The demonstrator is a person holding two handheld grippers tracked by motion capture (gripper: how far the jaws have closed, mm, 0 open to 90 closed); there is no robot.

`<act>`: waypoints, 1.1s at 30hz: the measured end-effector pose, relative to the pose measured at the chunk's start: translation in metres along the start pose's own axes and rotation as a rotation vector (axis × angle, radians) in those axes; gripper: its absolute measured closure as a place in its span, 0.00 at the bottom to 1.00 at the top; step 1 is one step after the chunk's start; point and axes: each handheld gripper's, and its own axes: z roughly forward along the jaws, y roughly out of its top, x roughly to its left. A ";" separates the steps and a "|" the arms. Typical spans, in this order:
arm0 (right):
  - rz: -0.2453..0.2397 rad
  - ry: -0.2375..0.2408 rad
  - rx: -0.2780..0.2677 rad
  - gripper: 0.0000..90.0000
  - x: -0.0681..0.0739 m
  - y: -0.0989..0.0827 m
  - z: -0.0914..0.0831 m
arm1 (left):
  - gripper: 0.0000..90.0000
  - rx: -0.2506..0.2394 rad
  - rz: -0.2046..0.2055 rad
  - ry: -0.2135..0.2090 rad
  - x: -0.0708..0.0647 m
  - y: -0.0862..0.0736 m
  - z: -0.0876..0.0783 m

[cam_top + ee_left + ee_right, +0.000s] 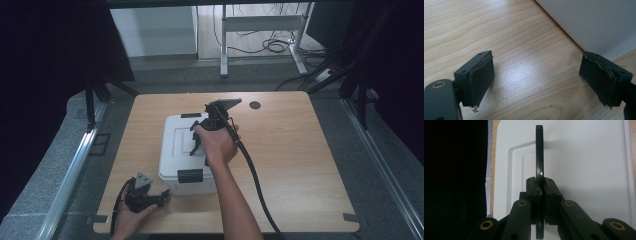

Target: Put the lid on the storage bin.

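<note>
— Two claws, so which one has hold of something?
— The right claw (540, 188). Its jaws are pinched tight on the thin black handle (539, 157) of the white box (175, 145), which stands up edge-on from the lid in the right gripper view. From above, the right hand (217, 142) sits over the middle of the lid with its cable trailing back toward the near edge of the desk (300, 150).
— And the left claw (536, 80)?
— Its jaws stand wide apart with nothing between the worn pads (482, 75), just bare wood grain beneath. It rests low at the near left corner of the desk, held in the left hand (131, 217), just beside the box's front left corner.
— Where does the box sit?
— Left of the desk's centre, lid on, with a black latch (190, 175) on its near side and another (190, 115) at the far edge. A small dark round hole (255, 105) shows in the desk beyond it.
</note>
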 end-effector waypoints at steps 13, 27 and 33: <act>-0.053 0.006 0.047 0.83 -0.002 -0.005 0.006 | 0.14 0.002 0.001 -0.001 0.000 0.000 0.000; -0.227 0.098 -0.063 0.49 -0.017 -0.011 -0.030 | 0.14 0.002 0.001 -0.002 0.000 0.000 0.000; -0.264 0.117 -0.084 0.47 -0.033 -0.015 -0.042 | 0.14 0.003 0.001 -0.002 0.000 0.000 0.000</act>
